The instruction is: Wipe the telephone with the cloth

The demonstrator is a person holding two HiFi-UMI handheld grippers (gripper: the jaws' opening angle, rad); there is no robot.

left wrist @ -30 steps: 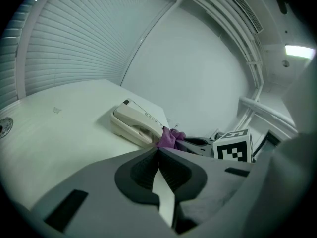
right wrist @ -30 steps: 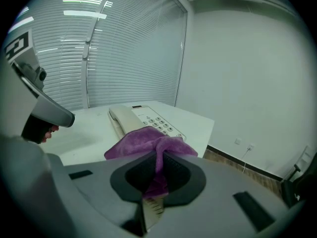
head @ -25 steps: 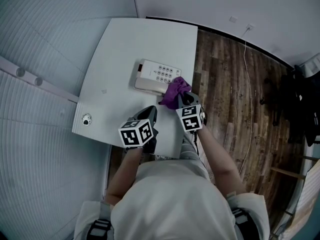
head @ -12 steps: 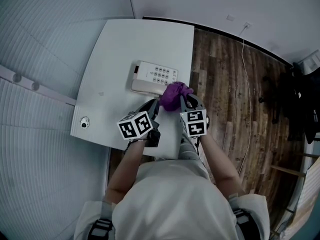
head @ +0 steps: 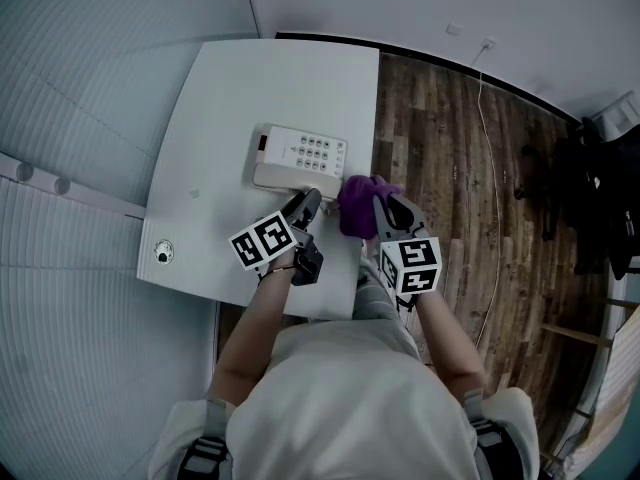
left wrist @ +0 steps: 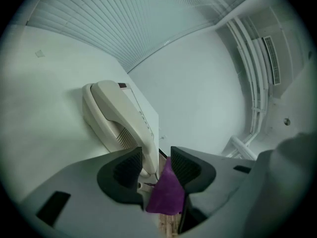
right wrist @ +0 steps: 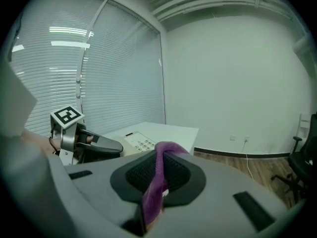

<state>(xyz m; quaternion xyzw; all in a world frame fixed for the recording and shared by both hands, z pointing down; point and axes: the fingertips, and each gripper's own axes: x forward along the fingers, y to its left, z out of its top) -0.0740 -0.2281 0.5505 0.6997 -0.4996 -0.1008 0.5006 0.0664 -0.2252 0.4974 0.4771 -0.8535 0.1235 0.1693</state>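
Note:
The white telephone (head: 298, 160) lies on the white table (head: 220, 98), handset (left wrist: 119, 118) along its left side. My left gripper (head: 306, 206) reaches the phone's near edge. Its jaws are opening, and the handset's near end sits in the gap (left wrist: 156, 167) without the pads pressing on it. The purple cloth (head: 358, 203) hangs by the table's right edge, just right of the phone, and shows through that gap (left wrist: 166, 195). My right gripper (head: 386, 208) is shut on the cloth (right wrist: 159, 182), a fold pinched between its pads.
The table's right edge (head: 374, 138) drops to a wooden floor (head: 450, 168) with a thin white cable (head: 490, 138). A round grommet (head: 163, 252) sits near the table's front left corner. Slatted blinds (head: 90, 88) lie to the left, dark chairs (head: 600, 198) far right.
My left gripper has moved forward to the telephone's near edge. The right gripper has carried the cloth to the right, off the phone's corner.

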